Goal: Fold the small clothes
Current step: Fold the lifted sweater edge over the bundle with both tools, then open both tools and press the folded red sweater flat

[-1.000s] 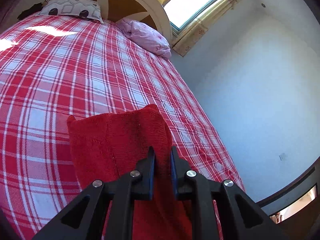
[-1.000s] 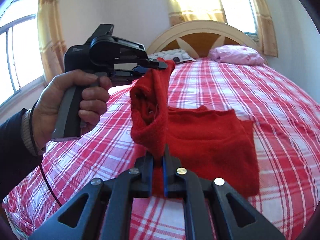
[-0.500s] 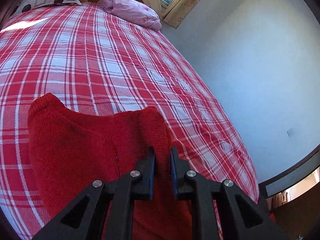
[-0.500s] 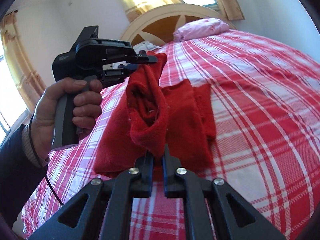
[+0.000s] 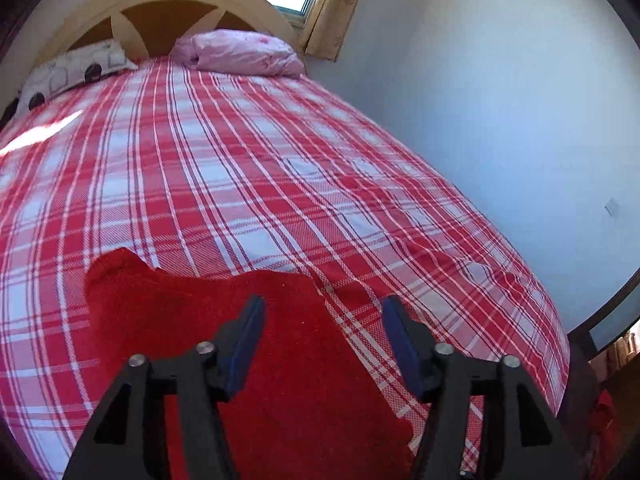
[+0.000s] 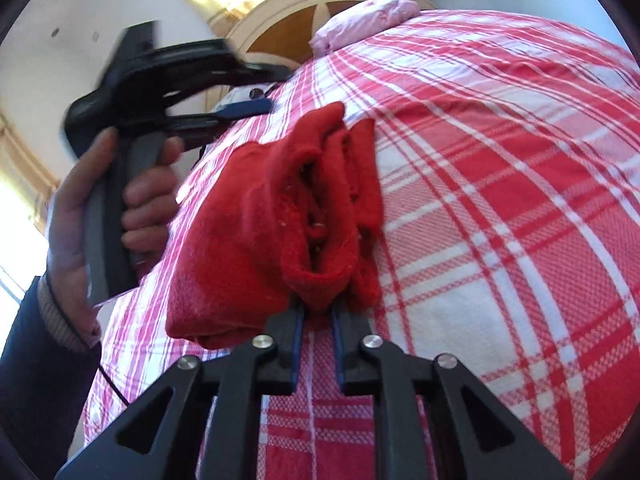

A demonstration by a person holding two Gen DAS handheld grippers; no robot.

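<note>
Garment (image 6: 248, 216), red fleece, lies folded on the bed (image 6: 500, 184) ahead of both grippers. Judged soft, light, limp; best pinched at a hem. Left gripper (image 5: 324, 344) has just opened wide, empty. Right gripper (image 6: 316, 320), just easing open, hem between its jaws.

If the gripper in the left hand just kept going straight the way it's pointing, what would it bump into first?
Most likely the red garment on the plaid bedspread. The left gripper, jaws just opened and empty, angles down at it; depth is hard to judge.

The bedspread (image 5: 248, 168) lies bare between the red garment (image 5: 224, 340) and the pillows (image 5: 240, 52); a wall (image 5: 500, 100) borders one side.
</note>
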